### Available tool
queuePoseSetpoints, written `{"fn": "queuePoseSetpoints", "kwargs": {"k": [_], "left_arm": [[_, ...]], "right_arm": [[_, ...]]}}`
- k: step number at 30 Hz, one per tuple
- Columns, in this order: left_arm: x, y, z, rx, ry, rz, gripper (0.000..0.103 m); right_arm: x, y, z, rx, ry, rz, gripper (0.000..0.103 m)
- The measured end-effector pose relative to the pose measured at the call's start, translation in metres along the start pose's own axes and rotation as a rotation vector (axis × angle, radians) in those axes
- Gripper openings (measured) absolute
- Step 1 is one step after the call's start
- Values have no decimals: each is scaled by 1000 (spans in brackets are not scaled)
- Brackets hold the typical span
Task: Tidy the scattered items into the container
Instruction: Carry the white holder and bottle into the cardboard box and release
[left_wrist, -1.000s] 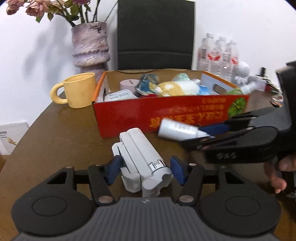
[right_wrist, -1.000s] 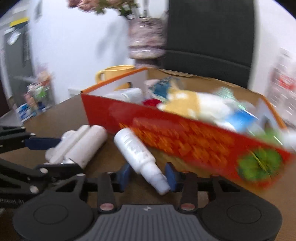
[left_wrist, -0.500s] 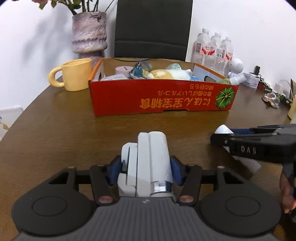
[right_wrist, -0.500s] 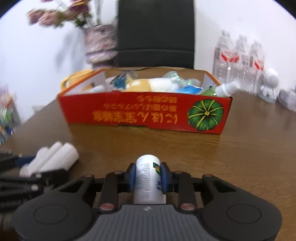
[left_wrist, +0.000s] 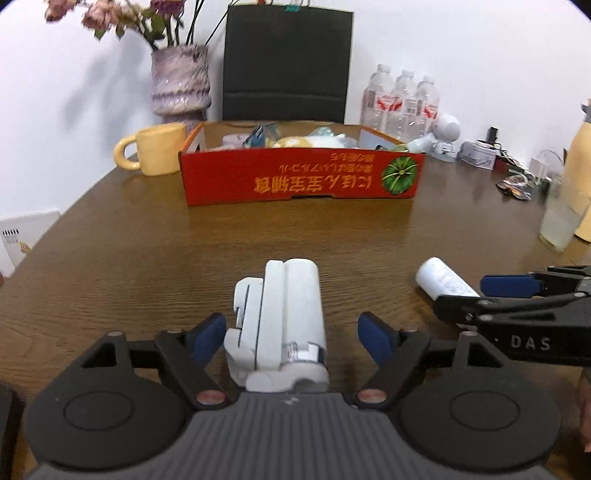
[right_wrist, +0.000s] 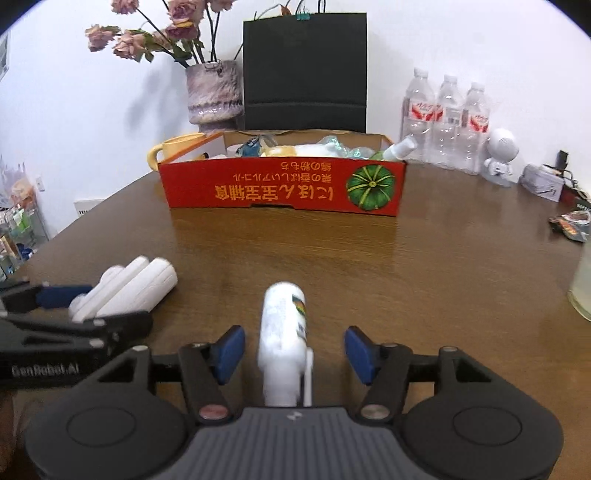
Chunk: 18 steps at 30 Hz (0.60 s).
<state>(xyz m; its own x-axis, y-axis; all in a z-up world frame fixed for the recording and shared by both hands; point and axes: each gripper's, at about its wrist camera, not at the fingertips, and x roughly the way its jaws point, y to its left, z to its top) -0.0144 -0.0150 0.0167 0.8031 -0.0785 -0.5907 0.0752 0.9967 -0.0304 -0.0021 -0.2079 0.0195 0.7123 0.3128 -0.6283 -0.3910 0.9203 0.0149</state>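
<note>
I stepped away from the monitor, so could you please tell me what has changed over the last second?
Both jaws opened. The left hand-held gripper let go of the white folded plastic device, and the right hand-held gripper released the white cylindrical spray bottle; both items now lie on the brown wooden table, further from the red cardboard box. The box's contents look unchanged.

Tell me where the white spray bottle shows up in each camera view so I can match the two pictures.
Left wrist view: the white spray bottle lies on the table at the right edge, beside the right tongs.
Right wrist view: the same bottle sits bottom centre, between the open right tongs' blue pads.
Shared landmark: the red cardboard box with the green pumpkin picture, straight ahead in both.
</note>
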Motion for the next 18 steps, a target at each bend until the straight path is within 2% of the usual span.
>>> {"fn": "queuePoseSetpoints", "kwargs": {"k": [1, 2, 3, 9, 11, 13, 18], "left_arm": [[-1, -2, -1, 8, 6, 10, 68], [1, -2, -2, 9, 12, 18, 56], [4, -1, -2, -1, 12, 18, 55], [1, 0, -3, -20, 15, -28, 55], [-1, 8, 6, -81, 28, -97, 55], [-5, 15, 22, -121, 2, -166, 55], [-11, 34, 93, -141, -116, -195, 55]], "right_arm": [[-2, -1, -4, 5, 9, -2, 55], [1, 0, -5, -2, -4, 5, 42], [4, 0, -7, -11, -18, 12, 28], [7, 10, -4, 11, -25, 3, 29], [1, 15, -1, 17, -45, 4, 28], [-6, 18, 7, 12, -69, 13, 26], [-19, 12, 58, -10, -156, 34, 26]]}}
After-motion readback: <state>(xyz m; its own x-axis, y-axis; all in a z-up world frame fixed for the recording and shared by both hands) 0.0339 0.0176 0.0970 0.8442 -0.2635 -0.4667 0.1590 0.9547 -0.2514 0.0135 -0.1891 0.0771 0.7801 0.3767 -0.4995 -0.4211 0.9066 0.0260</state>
